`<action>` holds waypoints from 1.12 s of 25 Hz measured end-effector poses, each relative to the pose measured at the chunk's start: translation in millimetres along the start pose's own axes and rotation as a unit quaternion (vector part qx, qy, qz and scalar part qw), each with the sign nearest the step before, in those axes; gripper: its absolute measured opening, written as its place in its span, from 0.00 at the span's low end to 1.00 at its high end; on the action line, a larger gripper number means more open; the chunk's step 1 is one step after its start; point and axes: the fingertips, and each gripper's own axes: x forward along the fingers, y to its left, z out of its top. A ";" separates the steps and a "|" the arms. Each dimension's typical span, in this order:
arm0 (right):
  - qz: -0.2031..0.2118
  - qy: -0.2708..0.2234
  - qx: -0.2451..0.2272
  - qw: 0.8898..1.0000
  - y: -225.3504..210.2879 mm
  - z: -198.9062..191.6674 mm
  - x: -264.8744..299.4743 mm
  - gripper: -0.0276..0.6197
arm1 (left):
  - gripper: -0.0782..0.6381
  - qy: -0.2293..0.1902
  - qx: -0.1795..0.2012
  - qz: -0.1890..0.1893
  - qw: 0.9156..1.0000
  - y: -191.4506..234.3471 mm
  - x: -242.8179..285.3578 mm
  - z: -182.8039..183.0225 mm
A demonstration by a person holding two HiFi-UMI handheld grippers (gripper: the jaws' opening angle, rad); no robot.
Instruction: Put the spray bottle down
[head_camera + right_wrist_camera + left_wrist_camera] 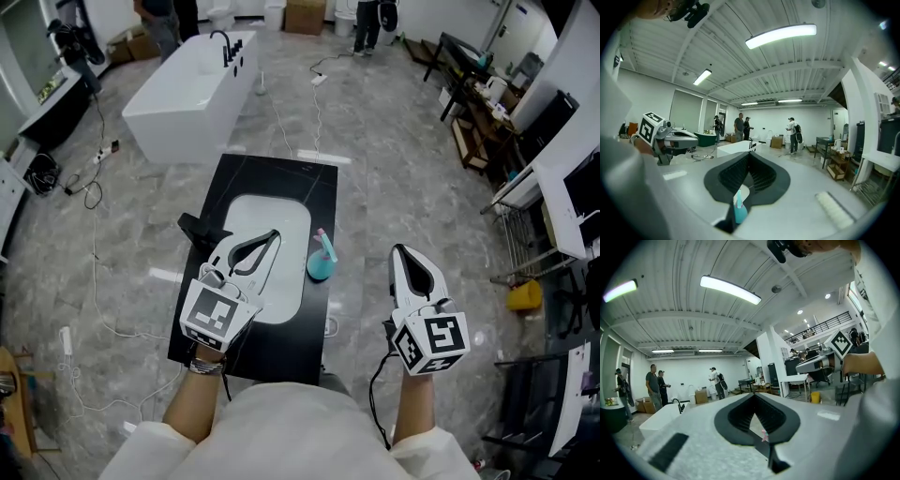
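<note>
Left claw and right claw are hovering shut, empty; spray bottle is standing on the table between them, likely light, slippery plastic, best gripped at its neck.

The left gripper covers the near left part of the white basin, and the person's shirt hides the near edge of the black counter. In the left gripper view only a pink speck, probably the tip of the spray bottle, shows past the jaws. The head view's far edge cuts off the people standing there above the waist.
</note>
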 end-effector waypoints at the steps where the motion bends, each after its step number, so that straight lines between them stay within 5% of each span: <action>1: 0.000 -0.004 -0.007 1.000 1.0 4.6 -0.3 0.05 | 0.12 -0.003 0.004 0.001 1.000 1.0 -0.6 3.8; 10: -0.001 -0.009 -0.033 0.999 1.3 16.2 1.6 0.05 | 0.12 -0.019 0.031 0.003 0.999 -0.1 0.6 18.6; 28: 0.019 -0.013 -0.040 0.999 6.7 12.2 13.8 0.05 | 0.12 -0.012 0.020 0.005 1.000 8.9 6.7 9.9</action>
